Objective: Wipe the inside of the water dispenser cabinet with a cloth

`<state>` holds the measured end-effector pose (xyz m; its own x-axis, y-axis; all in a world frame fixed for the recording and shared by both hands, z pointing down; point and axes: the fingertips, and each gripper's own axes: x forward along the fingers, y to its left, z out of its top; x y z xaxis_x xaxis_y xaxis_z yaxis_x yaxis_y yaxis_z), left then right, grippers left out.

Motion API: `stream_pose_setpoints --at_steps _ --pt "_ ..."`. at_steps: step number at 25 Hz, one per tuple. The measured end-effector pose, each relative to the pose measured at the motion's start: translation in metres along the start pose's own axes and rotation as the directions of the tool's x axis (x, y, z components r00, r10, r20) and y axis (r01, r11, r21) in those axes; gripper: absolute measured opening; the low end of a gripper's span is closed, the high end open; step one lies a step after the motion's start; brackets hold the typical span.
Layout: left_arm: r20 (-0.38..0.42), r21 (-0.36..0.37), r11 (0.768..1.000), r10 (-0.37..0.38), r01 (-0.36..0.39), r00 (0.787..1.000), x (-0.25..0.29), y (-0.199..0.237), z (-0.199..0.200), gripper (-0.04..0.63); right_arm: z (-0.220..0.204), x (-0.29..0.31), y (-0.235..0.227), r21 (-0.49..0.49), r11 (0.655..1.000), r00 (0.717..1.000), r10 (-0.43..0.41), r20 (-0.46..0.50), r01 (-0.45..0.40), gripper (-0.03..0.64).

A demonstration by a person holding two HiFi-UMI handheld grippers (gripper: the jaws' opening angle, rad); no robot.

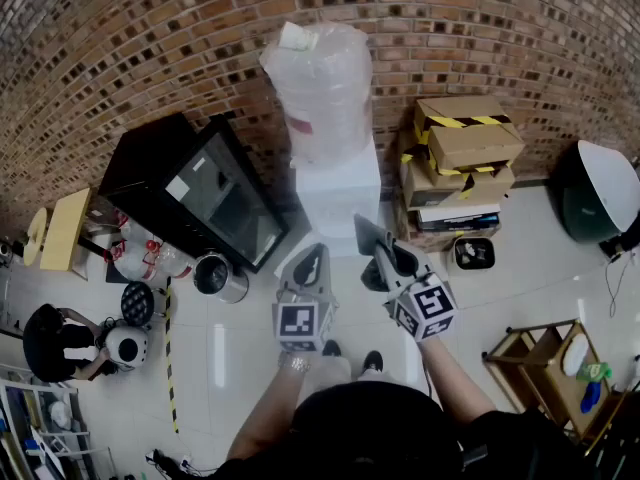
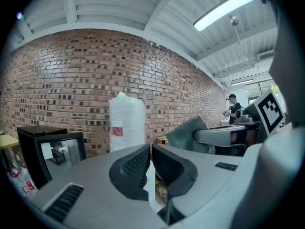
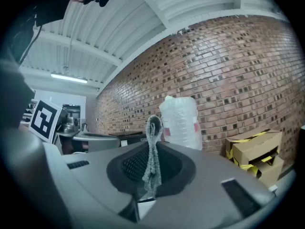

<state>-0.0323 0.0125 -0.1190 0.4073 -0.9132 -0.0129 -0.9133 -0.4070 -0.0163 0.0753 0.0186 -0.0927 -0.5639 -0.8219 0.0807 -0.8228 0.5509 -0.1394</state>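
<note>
Currently pinched between the jaws of right gripper (image 1: pixel 388 258): grey cloth (image 3: pixel 152 151), folded into an upright strip. Left gripper (image 1: pixel 316 256) jaws pressed together, nothing between. Both level, side by side, short of white water dispenser (image 1: pixel 338 196) at 12 o'clock, against brick wall (image 1: pixel 150 48).

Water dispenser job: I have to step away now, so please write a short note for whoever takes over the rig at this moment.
Left gripper: shut, with nothing in it, held out ahead of the person.
Right gripper: shut on the grey cloth, which stands up in a fold between the jaws.
The water dispenser is straight ahead, with both grippers just short of it and touching nothing.
Done: the cloth is in hand.
Left: the cabinet is hidden behind the grippers in the head view, so check its door, open it with the free left gripper if needed, then wipe the inside.
</note>
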Motion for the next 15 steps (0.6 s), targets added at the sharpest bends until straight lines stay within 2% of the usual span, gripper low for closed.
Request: stream_pose_setpoints --at_steps 5,10,15 --pt "0.000 -0.013 1.000 -0.006 0.006 1.000 0.018 0.022 -0.009 0.011 -0.006 0.026 -0.006 -0.035 0.999 1.000 0.000 -0.018 -0.001 0.021" --pt "0.007 -0.027 0.999 -0.042 0.042 0.999 0.040 0.051 -0.012 0.011 -0.007 0.062 -0.010 -0.057 0.998 0.999 -0.042 -0.029 0.040 0.021" --pt "0.034 -0.015 0.997 -0.071 0.071 0.997 0.058 0.086 -0.004 0.011 0.002 0.106 0.007 -0.072 0.996 0.998 -0.049 -0.030 0.047 0.021"
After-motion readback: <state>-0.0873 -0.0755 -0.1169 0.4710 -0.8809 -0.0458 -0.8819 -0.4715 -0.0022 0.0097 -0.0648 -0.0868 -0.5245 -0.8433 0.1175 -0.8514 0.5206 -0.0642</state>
